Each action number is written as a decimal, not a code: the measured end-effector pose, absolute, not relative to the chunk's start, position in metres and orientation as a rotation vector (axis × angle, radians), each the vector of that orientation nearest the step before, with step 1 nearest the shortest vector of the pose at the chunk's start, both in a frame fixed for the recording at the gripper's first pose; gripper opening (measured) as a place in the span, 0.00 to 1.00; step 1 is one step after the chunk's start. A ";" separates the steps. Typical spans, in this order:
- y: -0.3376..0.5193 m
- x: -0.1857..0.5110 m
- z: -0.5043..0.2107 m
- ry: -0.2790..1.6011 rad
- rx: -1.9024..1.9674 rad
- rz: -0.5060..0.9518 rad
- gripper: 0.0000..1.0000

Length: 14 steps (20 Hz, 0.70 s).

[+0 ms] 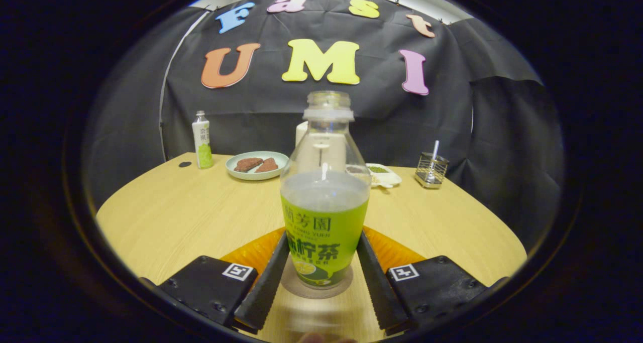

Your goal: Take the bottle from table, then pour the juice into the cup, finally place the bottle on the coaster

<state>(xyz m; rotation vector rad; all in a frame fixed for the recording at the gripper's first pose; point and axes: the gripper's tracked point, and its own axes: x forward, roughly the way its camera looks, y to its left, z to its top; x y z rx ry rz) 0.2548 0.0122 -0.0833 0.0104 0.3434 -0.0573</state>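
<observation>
Between your fingers: bottle (325, 202), upright, uncapped, lower centre of frame, standing on the orange coaster (392, 246).
Tool (324, 277): spread, both fingers flanking the bottle's base; contact cannot be confirmed.
Desk (191, 212): carries both.
Judgement: you should withdraw straight back.

Staged test booth, not a home: black cloth wall (281, 117) draped behind a round wooden table (201, 207). Household props set along its far side: plate of snacks (257, 165), small drink bottle (202, 140), wire utensil holder (431, 170).
</observation>
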 end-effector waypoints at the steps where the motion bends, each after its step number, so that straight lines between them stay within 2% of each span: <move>1: 0.015 0.254 -0.082 0.339 0.008 -0.044 0.84; 6: 0.020 0.246 -0.074 0.323 0.002 -0.015 1.00; 14: 0.014 0.215 -0.049 0.254 0.021 -0.024 1.00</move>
